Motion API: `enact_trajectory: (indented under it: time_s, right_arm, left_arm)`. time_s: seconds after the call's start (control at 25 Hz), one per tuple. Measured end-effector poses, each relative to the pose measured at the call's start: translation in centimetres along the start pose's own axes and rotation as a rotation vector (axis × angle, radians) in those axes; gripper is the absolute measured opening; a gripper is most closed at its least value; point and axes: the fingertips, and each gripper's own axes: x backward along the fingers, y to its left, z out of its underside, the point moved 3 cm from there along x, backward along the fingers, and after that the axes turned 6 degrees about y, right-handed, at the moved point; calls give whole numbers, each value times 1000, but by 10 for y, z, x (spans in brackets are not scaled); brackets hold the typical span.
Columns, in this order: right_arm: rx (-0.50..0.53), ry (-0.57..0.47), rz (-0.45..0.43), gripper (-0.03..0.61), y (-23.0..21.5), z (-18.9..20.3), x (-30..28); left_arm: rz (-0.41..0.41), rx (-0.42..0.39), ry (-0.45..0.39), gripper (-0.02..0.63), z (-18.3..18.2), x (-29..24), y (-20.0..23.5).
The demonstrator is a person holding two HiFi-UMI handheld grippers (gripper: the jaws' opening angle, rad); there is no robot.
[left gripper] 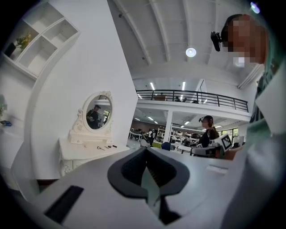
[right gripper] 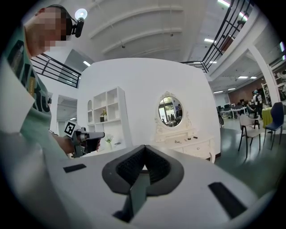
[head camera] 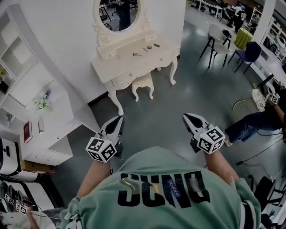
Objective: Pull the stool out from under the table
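stool is tucked under the white table, seat below the drawer front, legs standing between the table's curved legs on the grey floor; nothing touching it; table backs onto the white wall, oval mirror upright on top, a few small items lying on the surface, too small to identify; white shelf unit left of the table along the curved wall.

both tongs well back from the stool, held near the person's green shirt, tips aimed toward the table; left tongs closed, tips together, nothing between them; left gripper view confirms it, pads meeting at the tip, table and mirror off to the left; right tongs closed too, empty; in the right gripper view the pads are together and the table sits roughly ahead, slightly right; left tongs also visible there, held level.

upper right in the head view: white chair, blue chair; another person seated at the right edge.
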Motion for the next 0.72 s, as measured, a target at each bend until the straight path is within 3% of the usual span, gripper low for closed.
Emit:
enact_trajectory:
  time_s: [0.4, 0.56, 0.72]
  right_arm:
    - [-32, 6, -2, -6, -35, 18, 15]
    - [-29, 12, -18, -6, -38, 18, -8]
    - [-22, 35, -4, -6, -36, 10, -51]
  left_arm:
    - [-3, -16, 21, 9, 11, -28, -23]
    - [-10, -15, 19, 8, 10, -31, -5]
    - [-2, 12, 16, 8, 10, -39, 41]
